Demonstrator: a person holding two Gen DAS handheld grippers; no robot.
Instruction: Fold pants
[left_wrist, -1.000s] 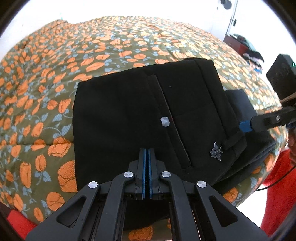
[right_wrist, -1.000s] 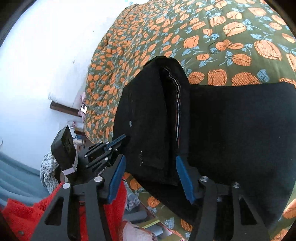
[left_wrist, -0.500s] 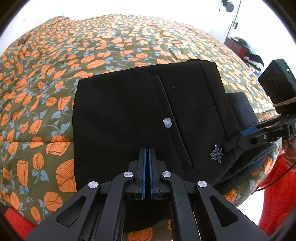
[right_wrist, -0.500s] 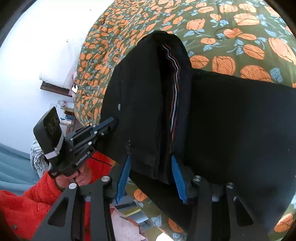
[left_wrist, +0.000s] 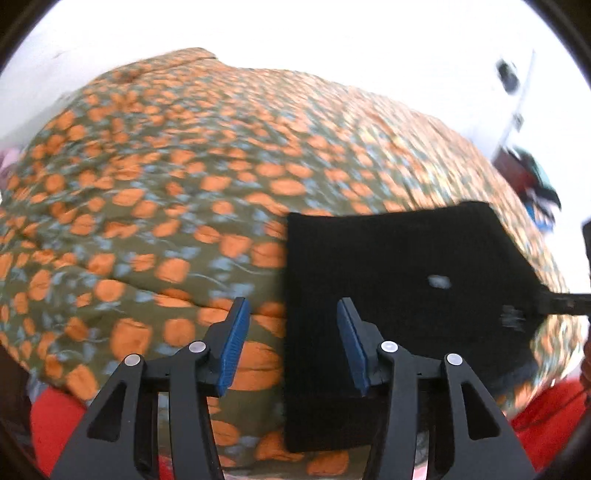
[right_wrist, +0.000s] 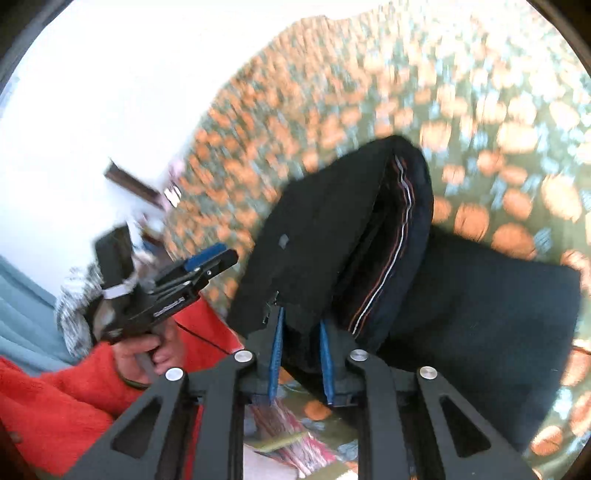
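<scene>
Pants (left_wrist: 399, 280): one black pair on one floral quilt (left_wrist: 155, 206)

Pants (left_wrist: 399, 266): matt black cloth, smooth weave, striped trim inside waistband. Bed cover (left_wrist: 155, 192): soft quilted cloth w/ printed flowers. Claws (left_wrist: 291, 339) (right_wrist: 300, 354): matt black plastic, ribbed blue pads, shiny metal screws. Sleeve (right_wrist: 55, 402): fuzzy red fleece.
</scene>
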